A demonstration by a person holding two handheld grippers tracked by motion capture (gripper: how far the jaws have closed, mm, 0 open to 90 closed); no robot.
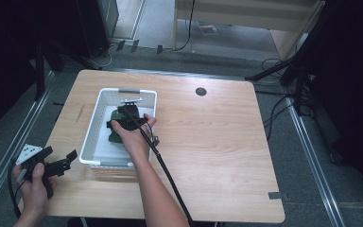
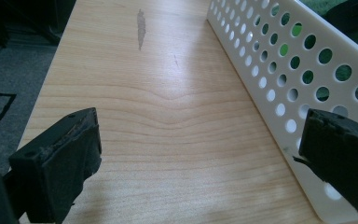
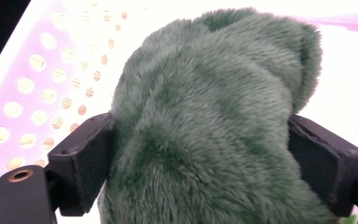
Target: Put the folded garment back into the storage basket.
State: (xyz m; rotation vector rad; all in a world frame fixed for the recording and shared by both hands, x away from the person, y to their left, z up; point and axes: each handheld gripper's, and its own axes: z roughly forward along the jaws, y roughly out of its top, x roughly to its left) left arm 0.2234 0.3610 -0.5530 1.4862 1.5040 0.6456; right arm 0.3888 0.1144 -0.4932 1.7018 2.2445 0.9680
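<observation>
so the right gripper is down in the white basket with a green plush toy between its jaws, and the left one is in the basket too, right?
Not quite. The right gripper is in the white basket with the green plush toy between its jaws, but the left gripper is outside the basket, at the table's near left corner. The high view shows it.

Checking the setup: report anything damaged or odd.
The left gripper's pads look frayed and torn at the edges. A grey scuff mars the table beside the basket. Nothing spilled.

free: table (image 1: 217,156) right of basket | blocked: basket wall (image 2: 279,79), plush toy (image 3: 205,116) inside
</observation>
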